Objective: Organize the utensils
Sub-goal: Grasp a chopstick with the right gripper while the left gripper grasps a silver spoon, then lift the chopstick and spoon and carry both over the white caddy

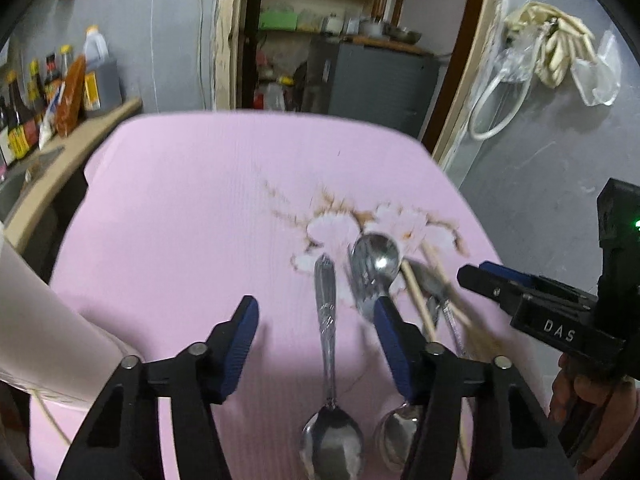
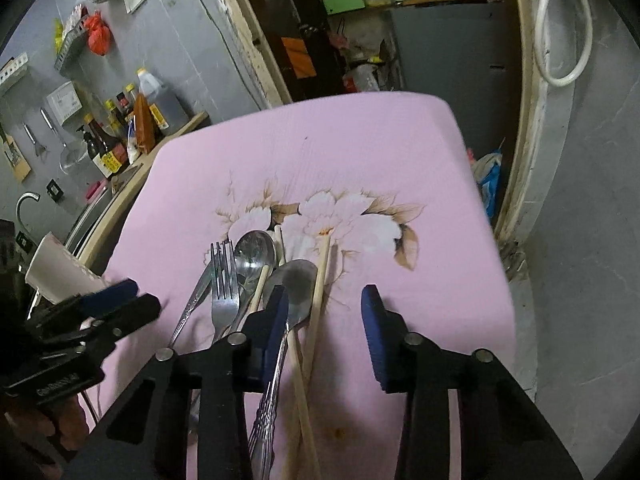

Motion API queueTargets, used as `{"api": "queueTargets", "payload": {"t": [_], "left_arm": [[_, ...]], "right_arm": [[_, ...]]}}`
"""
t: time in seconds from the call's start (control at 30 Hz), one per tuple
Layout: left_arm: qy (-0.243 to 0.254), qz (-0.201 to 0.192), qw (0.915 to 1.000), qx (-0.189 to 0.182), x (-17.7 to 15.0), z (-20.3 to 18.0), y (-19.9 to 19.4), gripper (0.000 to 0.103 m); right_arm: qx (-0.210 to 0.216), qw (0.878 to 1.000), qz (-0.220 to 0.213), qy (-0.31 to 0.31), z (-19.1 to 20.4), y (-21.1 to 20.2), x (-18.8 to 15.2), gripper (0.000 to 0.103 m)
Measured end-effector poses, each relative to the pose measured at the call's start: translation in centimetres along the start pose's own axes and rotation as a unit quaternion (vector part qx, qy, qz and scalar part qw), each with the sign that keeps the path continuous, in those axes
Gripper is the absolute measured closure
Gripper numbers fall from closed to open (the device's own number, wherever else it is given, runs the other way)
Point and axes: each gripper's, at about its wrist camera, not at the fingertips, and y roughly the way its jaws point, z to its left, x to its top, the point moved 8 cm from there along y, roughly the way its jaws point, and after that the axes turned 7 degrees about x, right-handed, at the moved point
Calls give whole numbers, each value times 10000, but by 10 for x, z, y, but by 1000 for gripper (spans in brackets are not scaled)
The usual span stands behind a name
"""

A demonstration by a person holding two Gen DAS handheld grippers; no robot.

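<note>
Spoons [image 1: 327, 336], fork [image 2: 224, 280], chopsticks [image 2: 318, 300] on pink cloth [image 2: 360, 152], both claws parted above

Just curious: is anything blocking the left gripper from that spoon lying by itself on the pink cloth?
Nothing visible. The left gripper is open, with the spoon bare between its fingers; the other utensils lie to the side.

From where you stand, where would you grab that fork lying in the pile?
Probably the fork by its neck just below the tines, coming from above with fingers either side. Its tines lie on top of the pile, clear, while its handle runs under the right gripper beside a spoon.
</note>
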Motion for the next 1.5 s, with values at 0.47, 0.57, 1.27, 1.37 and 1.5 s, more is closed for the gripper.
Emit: {"api": "queueTargets", "payload": {"t": [0.47,0.57,1.27,1.37,1.5], "left_arm": [[186,779,9966,-173,-15,-9,38,66],[244,880,9956,-196,-11,-11,41,67],[90,933,9940,-565,-6,-7,22,91],[21,695,9951,-698,-2,-4,7,91],[49,462,9957,-800,-2,-4,-12,91]], "right_arm": [[51,9996,254,73,0,29,13,81],[36,9991,370,188,-5,36,16,85],[375,9968,209,671,3,-6,14,98],[432,9968,86,666,6,-22,13,98],[428,9975,-78,552,11,-41,12,98]]}}
